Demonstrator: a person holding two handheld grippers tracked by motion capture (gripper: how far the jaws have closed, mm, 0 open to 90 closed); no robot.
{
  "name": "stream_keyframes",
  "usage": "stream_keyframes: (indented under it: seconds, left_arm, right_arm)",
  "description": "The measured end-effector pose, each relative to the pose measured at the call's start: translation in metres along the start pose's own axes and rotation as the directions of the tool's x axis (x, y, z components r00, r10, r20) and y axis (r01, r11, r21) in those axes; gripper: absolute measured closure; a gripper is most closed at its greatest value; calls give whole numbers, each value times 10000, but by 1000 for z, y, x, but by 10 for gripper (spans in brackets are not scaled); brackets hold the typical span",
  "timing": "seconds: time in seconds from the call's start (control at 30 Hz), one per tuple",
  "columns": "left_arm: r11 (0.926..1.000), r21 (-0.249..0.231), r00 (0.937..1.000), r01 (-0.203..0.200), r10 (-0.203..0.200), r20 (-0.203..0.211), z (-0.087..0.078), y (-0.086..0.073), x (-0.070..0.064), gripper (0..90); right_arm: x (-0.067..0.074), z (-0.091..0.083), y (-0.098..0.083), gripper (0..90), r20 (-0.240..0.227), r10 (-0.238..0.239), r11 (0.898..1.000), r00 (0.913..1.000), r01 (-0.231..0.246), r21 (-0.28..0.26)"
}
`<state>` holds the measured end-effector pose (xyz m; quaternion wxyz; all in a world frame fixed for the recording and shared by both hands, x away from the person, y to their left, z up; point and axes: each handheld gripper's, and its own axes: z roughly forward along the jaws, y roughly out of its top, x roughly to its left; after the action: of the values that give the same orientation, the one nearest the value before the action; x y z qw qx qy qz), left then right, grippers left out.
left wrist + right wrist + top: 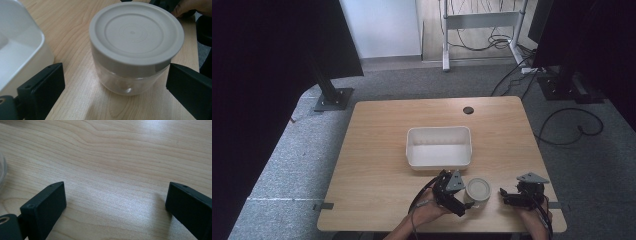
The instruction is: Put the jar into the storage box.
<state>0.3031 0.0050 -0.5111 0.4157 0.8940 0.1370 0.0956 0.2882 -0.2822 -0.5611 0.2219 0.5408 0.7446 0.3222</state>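
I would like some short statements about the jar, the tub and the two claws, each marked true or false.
1. The clear round jar carries a grey lid. True.
2. The left claw is shut on the jar. False: its jaws stand open, one on each side of the jar, with a gap showing on both sides.
3. The white rectangular plastic tub has nothing in it. True.
4. The right claw holds the lid. False: its jaws are open over the bare wooden table.
5. The jar stands inside the tub. False: it stands on the table, nearer the person than the tub.
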Motion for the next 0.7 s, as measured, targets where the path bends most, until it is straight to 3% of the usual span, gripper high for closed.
stream_keyframes:
  seconds: [0.7]
  left_arm:
    - [9991, 346, 9996, -228, 222, 184, 27, 12, -11, 43]
  right_arm:
    - [0, 0, 0, 28, -22, -26, 10000, 10000, 26, 4]
